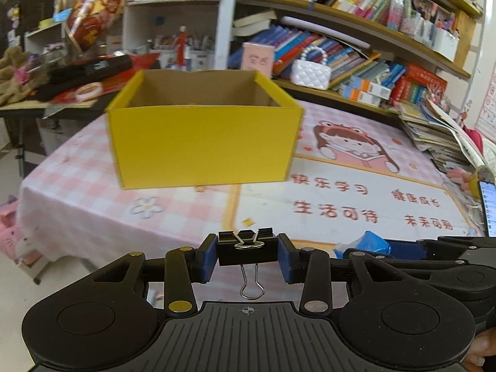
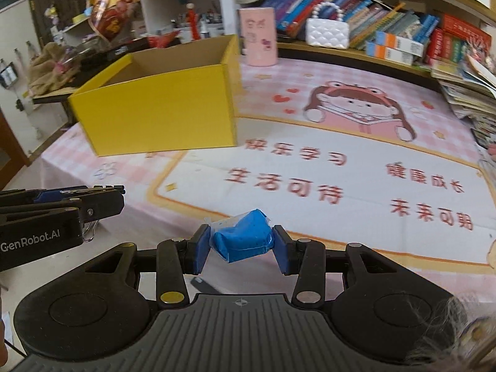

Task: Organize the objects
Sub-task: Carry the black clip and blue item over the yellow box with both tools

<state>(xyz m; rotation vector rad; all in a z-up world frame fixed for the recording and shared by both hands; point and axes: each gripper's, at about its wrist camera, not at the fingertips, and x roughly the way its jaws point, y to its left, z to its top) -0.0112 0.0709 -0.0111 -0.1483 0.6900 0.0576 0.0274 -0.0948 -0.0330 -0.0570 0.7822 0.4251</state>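
Yellow cardboard filled the middle of both views: the open-topped box (image 1: 201,142) stood on the pink checked tablecloth (image 1: 77,210), ahead of both my grippers and toward the left side of the table. Its inside was plain brown, and from my angle I could not tell what lay in it.

My left gripper (image 1: 247,259) was clenched on a black binder clip (image 1: 247,249), the blue pads (image 1: 209,257) pressing its two ends. One wire handle hung down beneath the clip and the other lay folded over its top. The clip was held above the near edge of the table, well short of the box.

My right gripper (image 2: 240,249) was grasping a small blue packet (image 2: 243,237) in a clear crinkled wrapper, pinched between its blue pads (image 2: 198,252). It too hovered over the near part of the cloth, just beside the left gripper, whose black side showed at the left edge of the right wrist view.

Beyond the box, a pink cylindrical container (image 2: 259,35) stood at the back of the table, near a white quilted handbag (image 2: 327,32) with a bead handle on the low shelf. Rows of books (image 1: 341,52) crowded the shelves behind, and a heap of magazines (image 1: 434,133) lay at the right side.
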